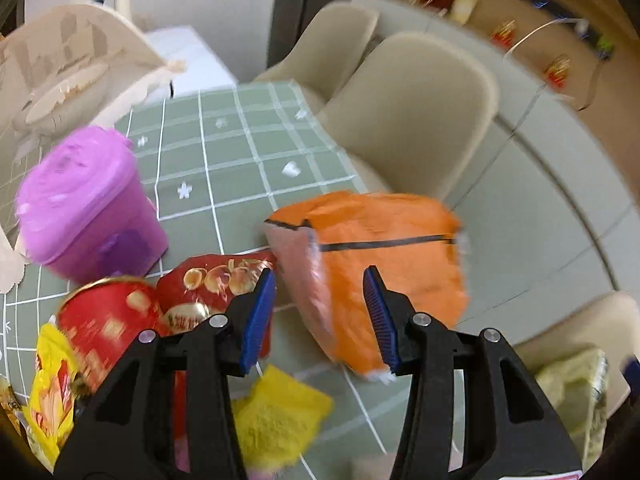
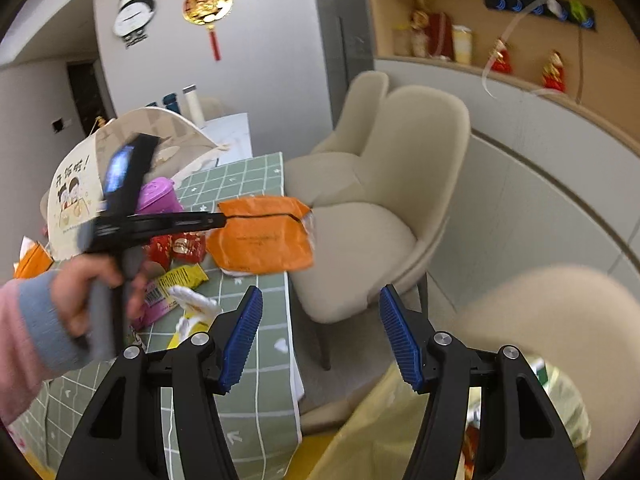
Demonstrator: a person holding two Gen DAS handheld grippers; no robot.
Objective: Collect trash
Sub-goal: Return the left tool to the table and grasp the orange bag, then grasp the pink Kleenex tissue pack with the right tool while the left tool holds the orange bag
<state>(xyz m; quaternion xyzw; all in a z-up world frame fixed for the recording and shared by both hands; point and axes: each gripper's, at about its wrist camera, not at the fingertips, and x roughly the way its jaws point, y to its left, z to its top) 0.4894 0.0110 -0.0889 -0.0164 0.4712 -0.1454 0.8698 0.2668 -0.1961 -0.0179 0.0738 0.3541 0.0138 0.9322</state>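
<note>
- We see our left claw point(image 1: 320, 316) spread, hovering just before the orange packet point(image 1: 384, 264) without touching it.
- The orange packet lies at the tabletop point(image 1: 240, 152) edge, right of the purple tub point(image 1: 88, 204).
- Our right claw point(image 2: 320, 340) is spread, holding nothing.

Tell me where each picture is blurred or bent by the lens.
Left wrist view: motion blur smears the crumpled orange plastic packet, the purple plastic tub and the red wrappers; the left gripper stays sharp.
Right wrist view: mostly crisp, blur only on the person's hand; fisheye curves the wooden shelf edge.
</note>
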